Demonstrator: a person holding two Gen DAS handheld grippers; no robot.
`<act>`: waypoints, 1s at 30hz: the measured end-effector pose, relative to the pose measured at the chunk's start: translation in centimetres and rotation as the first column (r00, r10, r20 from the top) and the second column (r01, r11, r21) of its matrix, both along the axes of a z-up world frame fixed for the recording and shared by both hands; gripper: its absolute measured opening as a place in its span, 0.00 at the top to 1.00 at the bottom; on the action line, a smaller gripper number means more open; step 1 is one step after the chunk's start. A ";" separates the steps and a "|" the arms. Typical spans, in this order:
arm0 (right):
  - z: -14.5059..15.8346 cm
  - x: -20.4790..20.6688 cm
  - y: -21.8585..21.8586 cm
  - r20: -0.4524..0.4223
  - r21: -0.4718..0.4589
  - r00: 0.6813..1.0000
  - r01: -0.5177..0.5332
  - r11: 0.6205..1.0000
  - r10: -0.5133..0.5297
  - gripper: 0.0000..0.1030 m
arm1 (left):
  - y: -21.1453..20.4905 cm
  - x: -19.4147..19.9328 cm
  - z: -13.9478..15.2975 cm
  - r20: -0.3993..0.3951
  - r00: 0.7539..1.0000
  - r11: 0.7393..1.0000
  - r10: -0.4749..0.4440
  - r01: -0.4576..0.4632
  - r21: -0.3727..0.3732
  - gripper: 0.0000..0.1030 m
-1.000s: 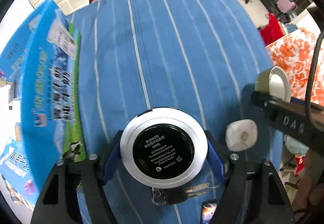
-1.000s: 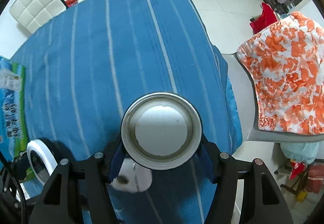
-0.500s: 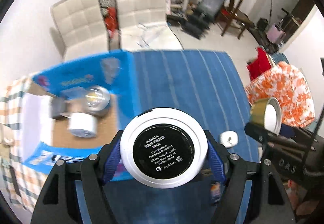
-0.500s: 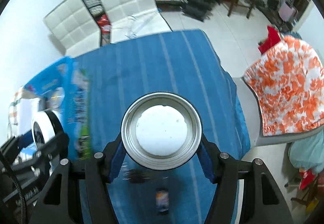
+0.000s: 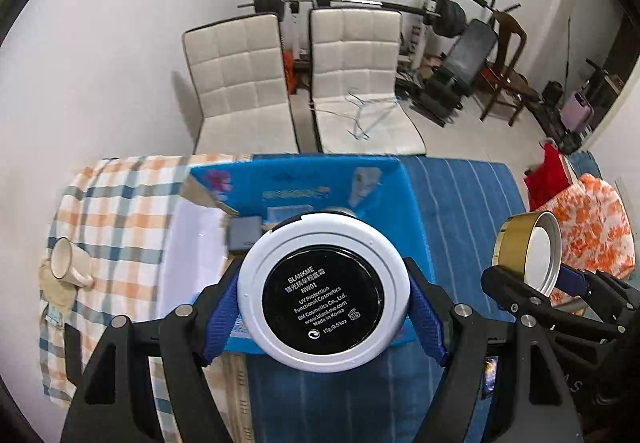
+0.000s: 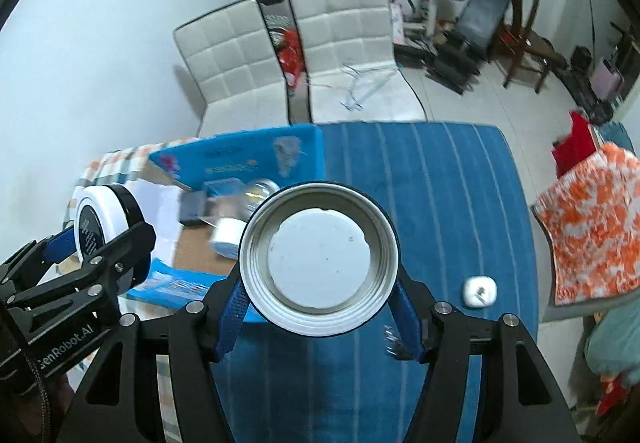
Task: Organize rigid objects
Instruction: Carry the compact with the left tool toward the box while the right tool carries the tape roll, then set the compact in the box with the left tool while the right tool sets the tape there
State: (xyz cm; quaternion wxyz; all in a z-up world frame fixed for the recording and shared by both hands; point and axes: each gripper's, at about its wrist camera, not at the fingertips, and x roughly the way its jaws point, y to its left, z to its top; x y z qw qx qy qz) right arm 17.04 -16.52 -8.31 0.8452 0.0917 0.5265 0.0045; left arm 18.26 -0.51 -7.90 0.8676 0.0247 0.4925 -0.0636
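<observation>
The left gripper [image 5: 324, 303] points steeply down from above the table, its blue pads [image 5: 219, 317] clamped on the rim of a round white compact [image 5: 323, 293] with its black label facing the camera. Under it sits an open blue box [image 5: 320, 179], partly on a checked cloth [image 5: 120, 203]. Only the left view shows the mug [image 5: 68, 263] lying on that cloth at the far left. Inside the box, the right view shows a dark case [image 6: 192, 209], a white roll [image 6: 226, 237] and a shiny lid [image 6: 262, 189], all blurred.

The right gripper [image 6: 319, 295], just beside the left one and tilted down alike, grips a metal lid [image 6: 319, 257] with a white liner, held over the striped blue tablecloth [image 6: 440, 183]. Only the right view shows the small white case [image 6: 479, 291] on the cloth, and keys [image 6: 394, 341], blurred, by the right pad.
</observation>
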 end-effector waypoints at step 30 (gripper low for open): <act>-16.3 9.3 7.1 -0.270 -0.056 0.963 -0.007 0.998 -0.008 0.36 | 8.3 9.4 -13.4 -0.252 0.967 0.999 0.042 -0.043 0.004 0.29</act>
